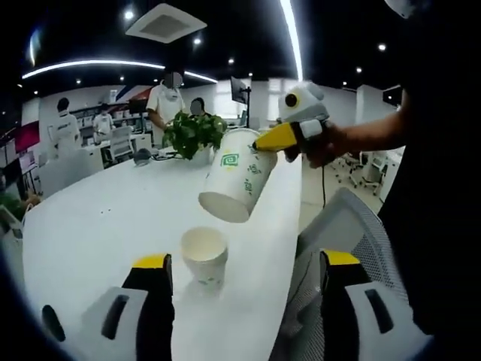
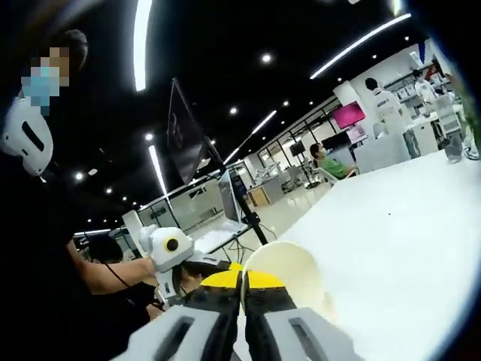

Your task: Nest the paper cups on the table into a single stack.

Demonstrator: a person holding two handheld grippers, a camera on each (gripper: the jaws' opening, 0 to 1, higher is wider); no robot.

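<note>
left gripper view — right gripper point(image 1: 259, 143) holds tilted cup point(image 1: 233, 184) above standing cup point(image 1: 204, 256).

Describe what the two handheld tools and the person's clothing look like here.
Left tool: grey-white jaws with black inner faces and yellow tips. Right tool: yellow jaws on a white rounded body with a round yellow-ringed lens. Right tool's own view: grey jaws, black-and-yellow tips. The person wears dark clothing.

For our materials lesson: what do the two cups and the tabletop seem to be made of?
Lifted cup, held by the right gripper: seemingly paper, matte white, with a green printed logo and a thin wall.
Standing cup: same paper look, cream inside, with a rolled rim.
Table: smooth white, faintly glossy, perhaps laminate.
</note>
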